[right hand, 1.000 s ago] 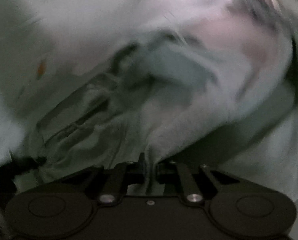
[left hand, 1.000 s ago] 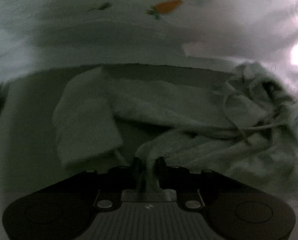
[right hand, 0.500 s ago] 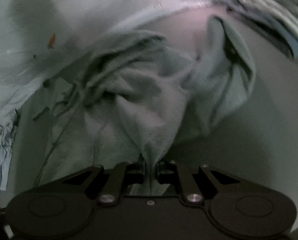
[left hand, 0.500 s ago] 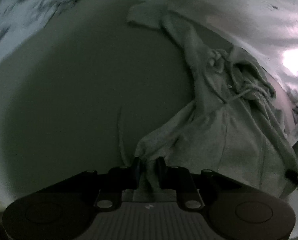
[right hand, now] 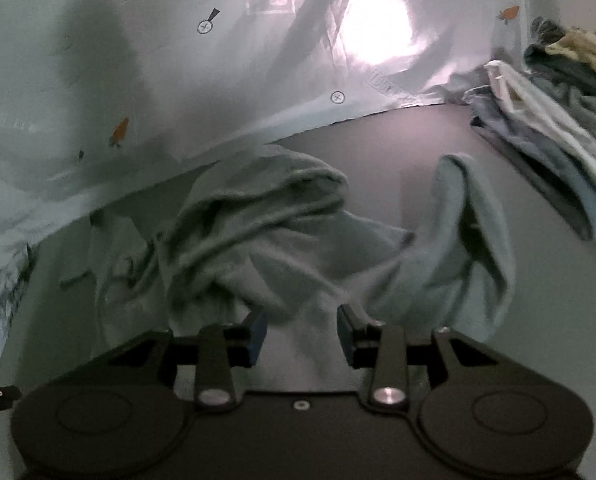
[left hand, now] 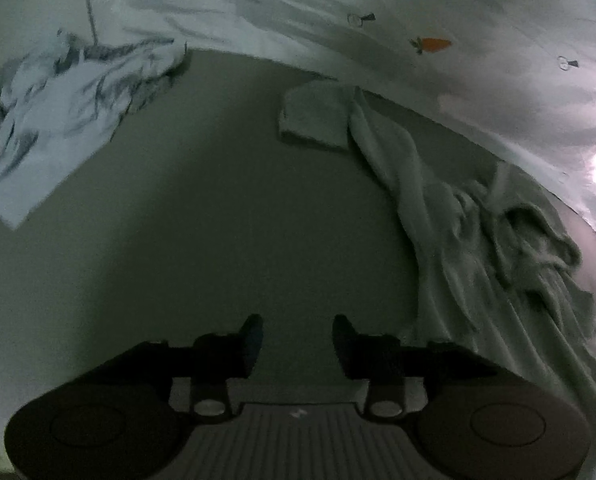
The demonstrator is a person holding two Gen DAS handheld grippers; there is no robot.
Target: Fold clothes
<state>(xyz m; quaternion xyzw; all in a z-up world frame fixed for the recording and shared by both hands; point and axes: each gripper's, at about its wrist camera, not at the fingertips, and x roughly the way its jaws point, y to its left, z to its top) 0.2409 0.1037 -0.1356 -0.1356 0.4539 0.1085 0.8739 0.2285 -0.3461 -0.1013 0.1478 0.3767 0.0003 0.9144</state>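
At frame bottom, both views: we see each gripper's fingers spread, nothing pinched.
Left gripper (left hand: 297, 340): jaws opening, fingers apart; we see only bare dark table (left hand: 218, 220) in the gap.
Right gripper (right hand: 301, 330): jaws opening, blue pads (right hand: 258, 334) apart; grey cloth lies behind the gap, pads not pressing on it.
Grey garment (right hand: 266, 232): we see it rumpled on the table, centre of the right view; one sleeve-like end (right hand: 470, 232) bunched to the right. In the left view it runs down the right side, folded cuff end (left hand: 314, 120) at upper centre.
Patterned cloth (left hand: 58, 112): upper left of the left view, crumpled.
Backdrop sheet (right hand: 178, 80): pale, small carrot prints, across the top.
Clothes stack (right hand: 546, 128): upper right of the right view, well apart from the garment.
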